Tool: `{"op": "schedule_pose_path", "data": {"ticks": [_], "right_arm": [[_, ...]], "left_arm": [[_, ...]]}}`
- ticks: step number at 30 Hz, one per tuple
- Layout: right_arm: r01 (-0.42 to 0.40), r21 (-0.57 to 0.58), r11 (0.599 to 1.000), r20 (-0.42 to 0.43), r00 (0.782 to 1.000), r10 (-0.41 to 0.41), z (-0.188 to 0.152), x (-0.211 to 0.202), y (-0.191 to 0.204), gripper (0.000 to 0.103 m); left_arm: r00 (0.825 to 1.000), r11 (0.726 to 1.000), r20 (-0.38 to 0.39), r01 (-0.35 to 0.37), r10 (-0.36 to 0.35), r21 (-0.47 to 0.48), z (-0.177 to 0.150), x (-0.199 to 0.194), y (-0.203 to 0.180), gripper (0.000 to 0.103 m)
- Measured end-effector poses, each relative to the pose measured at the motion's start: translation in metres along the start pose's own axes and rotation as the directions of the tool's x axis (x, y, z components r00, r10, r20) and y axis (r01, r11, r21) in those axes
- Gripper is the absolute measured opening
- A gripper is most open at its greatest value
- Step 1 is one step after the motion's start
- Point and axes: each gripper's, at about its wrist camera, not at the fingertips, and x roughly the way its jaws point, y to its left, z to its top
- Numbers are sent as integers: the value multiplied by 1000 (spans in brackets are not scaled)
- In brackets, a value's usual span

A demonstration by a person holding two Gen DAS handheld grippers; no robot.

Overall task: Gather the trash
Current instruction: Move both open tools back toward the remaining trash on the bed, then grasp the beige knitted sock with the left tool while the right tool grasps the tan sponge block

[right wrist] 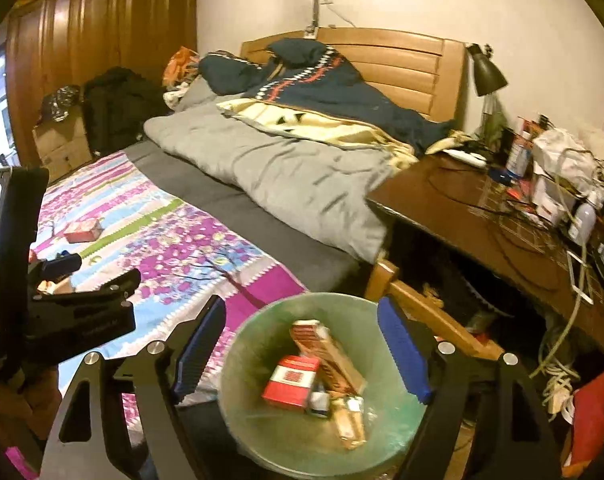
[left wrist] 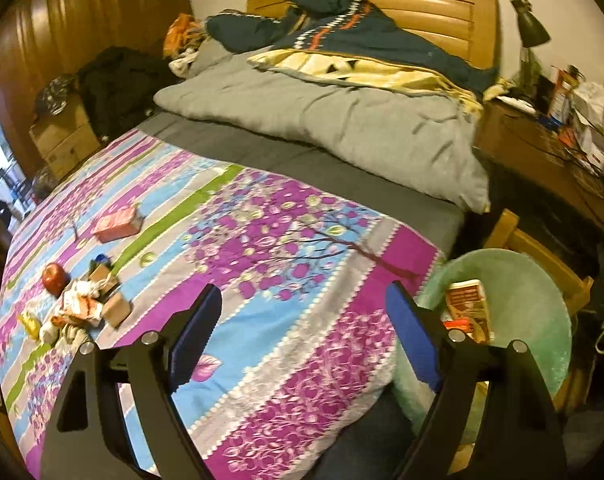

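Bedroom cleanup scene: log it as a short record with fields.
left gripper: open, empty, over the patterned blanket
right gripper: open, empty, above the green bin
bin contents: red box, long brown carton, smaller bits
bin position: on the floor by the bed's foot corner, next to a wooden chair
trash left on bed: red box, pile of wrappers and small cartons
also in pile: red apple

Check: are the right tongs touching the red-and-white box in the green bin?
Apart. The right wrist view shows the right tongs open above the bin; the red-and-white box lies inside, between the fingers, clear of both.
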Motion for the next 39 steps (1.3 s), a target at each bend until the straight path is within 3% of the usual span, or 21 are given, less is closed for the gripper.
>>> {"op": "schedule_pose_path", "data": {"ticks": [7,14,19,23,29,31,35,39], "right_arm": [[-108,-43,993,22,994,109,13,13,62,79],[-207,-155,966,11,977,212,14,31,141,80],[-326,-254,911,-44,945,325,7,53,214,80],[-401,-315,860,-119,916,383,-4,77,274,80],[-464,-315,828,-235,884,405,-20,112,322,80],[-475,-315,822,-265,875,405,-26,122,331,80],[-487,-324,811,-310,865,395,-33,141,345,80],[-488,-316,814,-337,860,385,-34,158,353,80]], "left_arm": [[996,991,-36,-86,83,-103,-25,5,62,82],[977,943,-132,-198,168,-267,-65,19,149,82],[952,884,-208,-290,226,-367,-107,27,214,82],[931,809,-276,-347,238,-475,-141,34,265,82],[935,697,-272,-352,229,-625,-169,43,335,82],[936,672,-267,-351,229,-653,-170,51,352,80],[948,640,-253,-316,191,-701,-161,74,378,76],[963,646,-224,-269,153,-715,-148,100,386,74]]}}
